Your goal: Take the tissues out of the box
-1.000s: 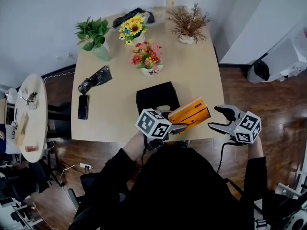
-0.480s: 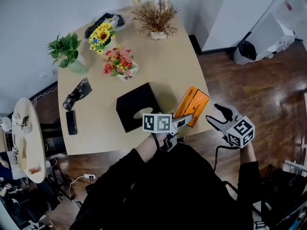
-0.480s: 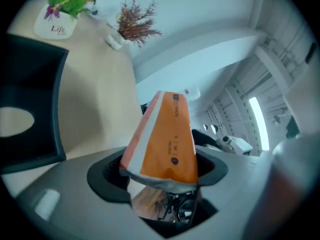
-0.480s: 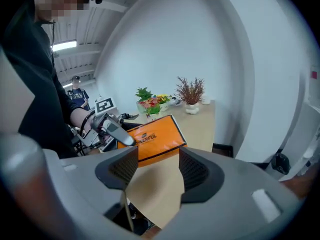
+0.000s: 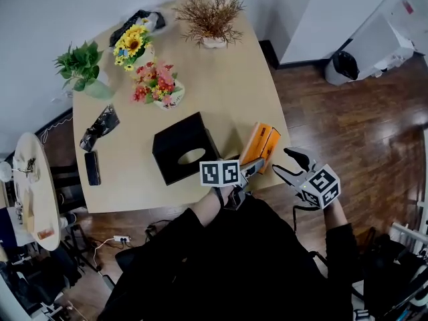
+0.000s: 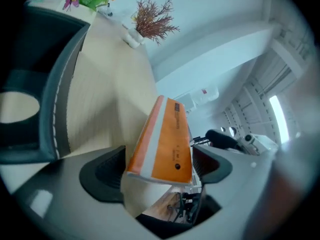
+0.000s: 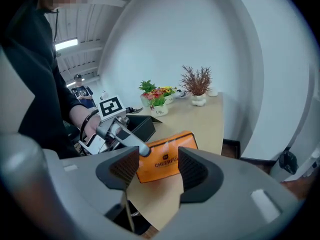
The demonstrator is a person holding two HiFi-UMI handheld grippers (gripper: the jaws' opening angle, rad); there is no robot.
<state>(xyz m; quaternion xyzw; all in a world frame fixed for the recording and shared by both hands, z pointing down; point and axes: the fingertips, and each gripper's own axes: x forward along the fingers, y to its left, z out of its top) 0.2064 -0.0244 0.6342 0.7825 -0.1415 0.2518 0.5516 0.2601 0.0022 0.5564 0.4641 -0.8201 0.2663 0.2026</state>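
Both tongs open: left tongs (image 5: 253, 171) widening, orange tissue pack (image 5: 259, 146) loose between the jaws; right tongs (image 5: 289, 164) narrowing, empty, off the desk (image 5: 227, 79) near its front right corner. Black tissue box (image 5: 182, 147) sits by desk's front edge. Pack stands tilted at front right corner.

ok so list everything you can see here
table: 1, beige, centre
tissue box: 1, black, near side of table
tissue pack: 1, orange, tilted, table's right edge
sunflowers: 1, yellow, far left
pink flowers: 1, pink-red, behind box
green plant: 1, green, left edge
dried plant: 1, brown, far end
wrapper: 1, black, left side
phone: 1, black, near-left corner
side table: 1, beige, far left
left tongs: 1, dark, opening, pack between them
right tongs: 1, dark, closing, empty
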